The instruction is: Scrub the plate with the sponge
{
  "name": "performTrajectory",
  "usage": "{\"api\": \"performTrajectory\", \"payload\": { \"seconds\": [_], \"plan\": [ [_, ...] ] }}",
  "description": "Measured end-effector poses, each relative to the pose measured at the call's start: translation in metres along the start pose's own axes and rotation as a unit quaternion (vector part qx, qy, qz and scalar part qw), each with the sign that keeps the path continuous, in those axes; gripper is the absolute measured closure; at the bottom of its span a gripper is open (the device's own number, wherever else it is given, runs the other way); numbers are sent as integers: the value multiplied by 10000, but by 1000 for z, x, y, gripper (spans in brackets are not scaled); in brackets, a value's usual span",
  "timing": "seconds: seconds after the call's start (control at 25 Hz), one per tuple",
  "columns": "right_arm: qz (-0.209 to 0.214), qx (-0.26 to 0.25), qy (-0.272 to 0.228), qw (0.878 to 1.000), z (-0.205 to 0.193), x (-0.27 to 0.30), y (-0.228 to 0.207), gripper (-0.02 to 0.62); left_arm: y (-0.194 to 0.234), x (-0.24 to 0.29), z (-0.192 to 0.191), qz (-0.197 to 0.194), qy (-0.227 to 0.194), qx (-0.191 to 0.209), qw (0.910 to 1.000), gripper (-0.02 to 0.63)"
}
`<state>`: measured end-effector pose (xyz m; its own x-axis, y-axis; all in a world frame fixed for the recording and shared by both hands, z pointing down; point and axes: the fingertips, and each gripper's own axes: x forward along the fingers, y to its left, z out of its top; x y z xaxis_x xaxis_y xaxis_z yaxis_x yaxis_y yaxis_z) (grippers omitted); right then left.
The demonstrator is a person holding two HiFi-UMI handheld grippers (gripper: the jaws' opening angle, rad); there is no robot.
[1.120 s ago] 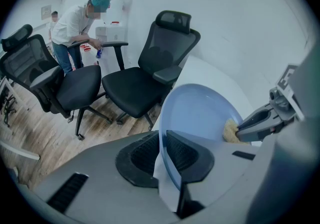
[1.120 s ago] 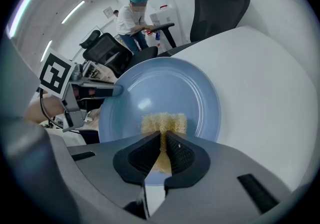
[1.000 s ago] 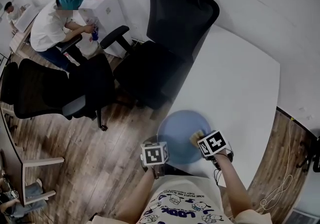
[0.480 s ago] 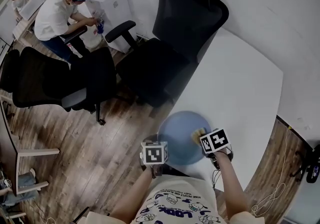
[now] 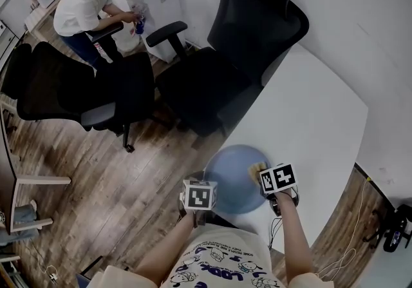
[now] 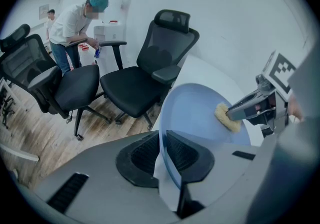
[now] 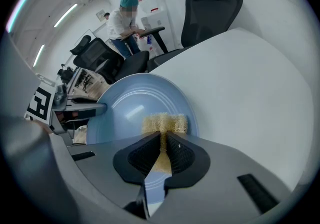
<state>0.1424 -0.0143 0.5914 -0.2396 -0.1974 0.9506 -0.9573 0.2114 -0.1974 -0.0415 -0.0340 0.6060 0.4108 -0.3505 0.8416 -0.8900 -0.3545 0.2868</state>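
Left gripper clamps the smooth, round blue plate by its rim; right gripper pinches the coarse yellow sponge, which has slid slightly toward the far rim.

Blue plate rim in left tool

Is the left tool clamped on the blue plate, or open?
Clamped: the left gripper has its fingers pinched onto the rim of the plate.

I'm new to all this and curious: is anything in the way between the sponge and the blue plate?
Nothing visible is. The right hand-held gripper grips the sponge, which lies right against the plate's face. The left hand-held gripper clamps the plate's rim.
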Motion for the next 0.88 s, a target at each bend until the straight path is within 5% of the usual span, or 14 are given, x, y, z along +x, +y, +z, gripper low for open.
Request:
{"api": "performTrajectory", "payload": {
  "seconds": [0.88],
  "plan": [
    [-129,-82,-293,9995,40,14,13,549,0,-3,-1,-55,16,-75,10000,561]
  ]
}}
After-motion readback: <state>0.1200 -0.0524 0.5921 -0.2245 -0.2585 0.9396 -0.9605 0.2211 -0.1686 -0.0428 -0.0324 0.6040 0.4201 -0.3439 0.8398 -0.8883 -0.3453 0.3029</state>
